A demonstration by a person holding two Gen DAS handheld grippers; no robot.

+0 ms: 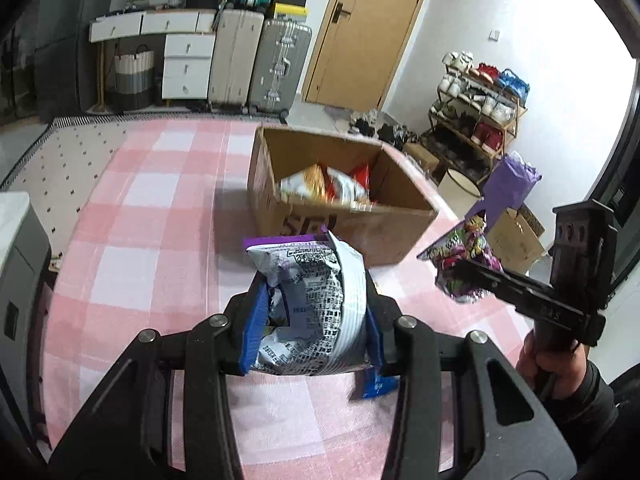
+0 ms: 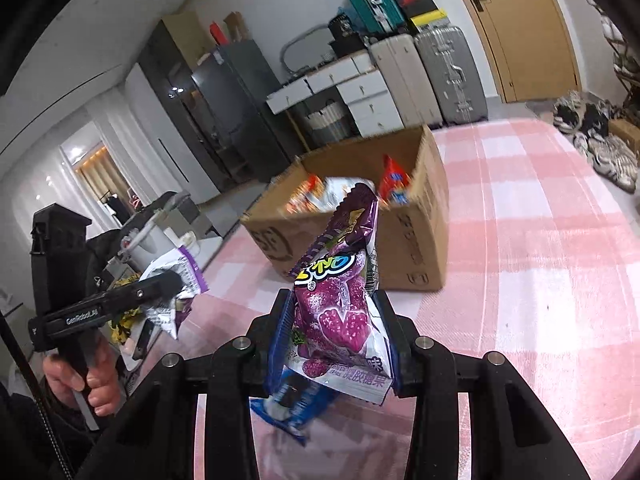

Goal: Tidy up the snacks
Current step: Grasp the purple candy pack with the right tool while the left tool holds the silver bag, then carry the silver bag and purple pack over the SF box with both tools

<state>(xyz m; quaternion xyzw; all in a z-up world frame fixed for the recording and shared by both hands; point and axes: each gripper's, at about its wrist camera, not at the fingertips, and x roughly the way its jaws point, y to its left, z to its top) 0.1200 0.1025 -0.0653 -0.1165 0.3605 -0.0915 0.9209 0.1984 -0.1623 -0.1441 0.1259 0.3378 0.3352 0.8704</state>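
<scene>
The left gripper (image 1: 310, 316) has its jaws clenched on a silver snack bag with a purple top edge (image 1: 312, 280), lifted above the pink checked surface (image 1: 160, 240). Beyond it, toward the surface's far edge, an open cardboard box (image 1: 348, 228) holds several snack packets (image 1: 320, 186). To the right, the right gripper (image 2: 338, 332) has its jaws clamped on a purple candy bag (image 2: 340, 304), held upright above a blue packet (image 2: 292, 408) lying on the surface.
</scene>
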